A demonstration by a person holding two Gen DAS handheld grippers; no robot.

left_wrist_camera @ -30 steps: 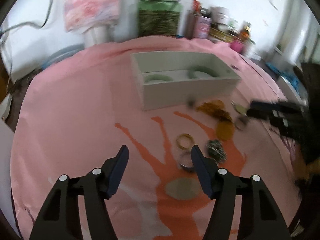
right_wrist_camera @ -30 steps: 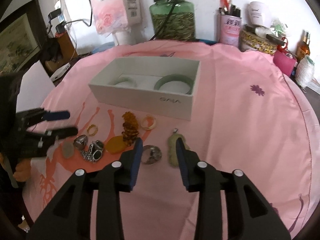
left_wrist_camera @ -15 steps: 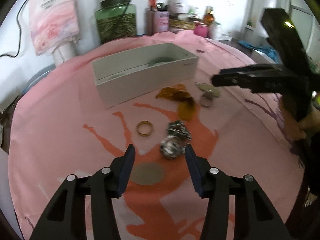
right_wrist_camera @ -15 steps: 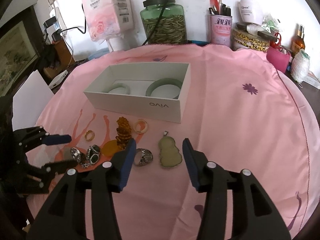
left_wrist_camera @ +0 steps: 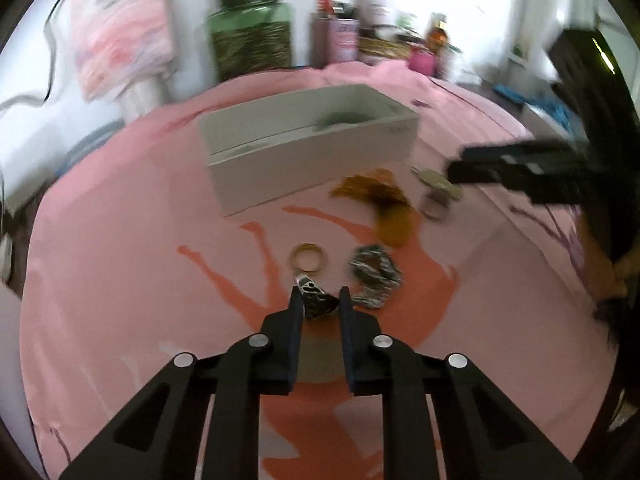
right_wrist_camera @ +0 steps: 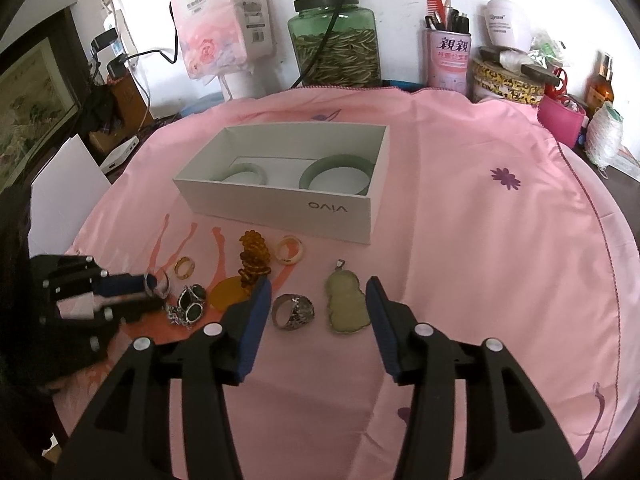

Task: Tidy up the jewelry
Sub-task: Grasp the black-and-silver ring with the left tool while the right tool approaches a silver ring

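Ring (left_wrist_camera: 316,304) pinched between left gripper (left_wrist_camera: 319,300) fingertips, above cloth (left_wrist_camera: 120,280)

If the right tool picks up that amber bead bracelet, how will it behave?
The amber bead bracelet lies bunched in a heap, so it is probably floppy and would dangle from a grip. Its beads look smooth and glossy, so they may slip between the pads. It seems light.

left tongs (left_wrist_camera: 319,303) now clamped on the silver ring (left_wrist_camera: 316,302), right tongs (right_wrist_camera: 318,300) spread wider over the pendant (right_wrist_camera: 346,304)
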